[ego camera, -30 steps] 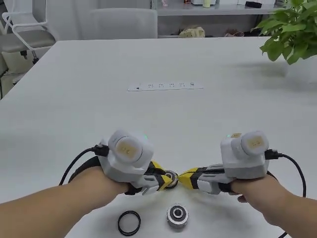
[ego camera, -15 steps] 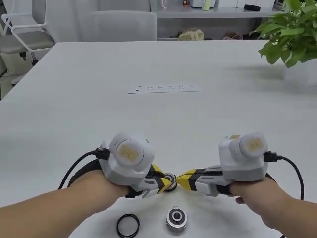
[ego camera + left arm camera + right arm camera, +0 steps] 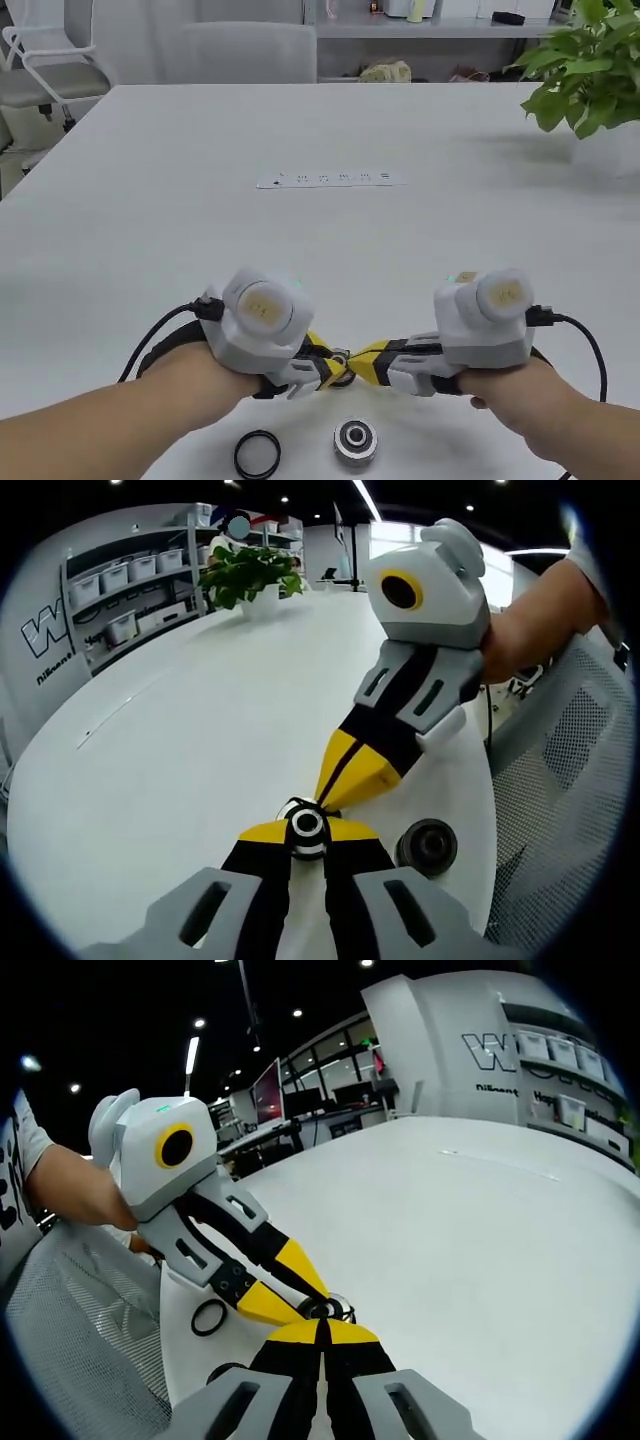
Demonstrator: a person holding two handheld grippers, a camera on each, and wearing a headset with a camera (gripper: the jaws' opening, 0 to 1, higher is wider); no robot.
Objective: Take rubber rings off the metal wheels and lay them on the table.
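Observation:
My left gripper (image 3: 306,830) is shut on a small metal wheel (image 3: 306,824) and holds it just above the white table (image 3: 330,250). My right gripper (image 3: 322,1326) comes in from the other side, jaws pressed together on the black rubber ring (image 3: 333,1309) at that wheel's rim. In the head view the two pairs of yellow tips, left gripper (image 3: 333,368) and right gripper (image 3: 353,368), meet nose to nose near the table's front edge. A second metal wheel (image 3: 355,440) and a loose black rubber ring (image 3: 258,453) lie on the table just in front of them.
A white socket strip (image 3: 330,179) lies mid-table. A potted plant (image 3: 585,60) stands at the far right corner, and chairs (image 3: 245,50) stand behind the far edge. Black cables (image 3: 160,330) trail from both grippers.
The right gripper has edged a little left, closer onto the held wheel, so the wheel is more covered by the tips. The loose ring and second wheel have not moved.

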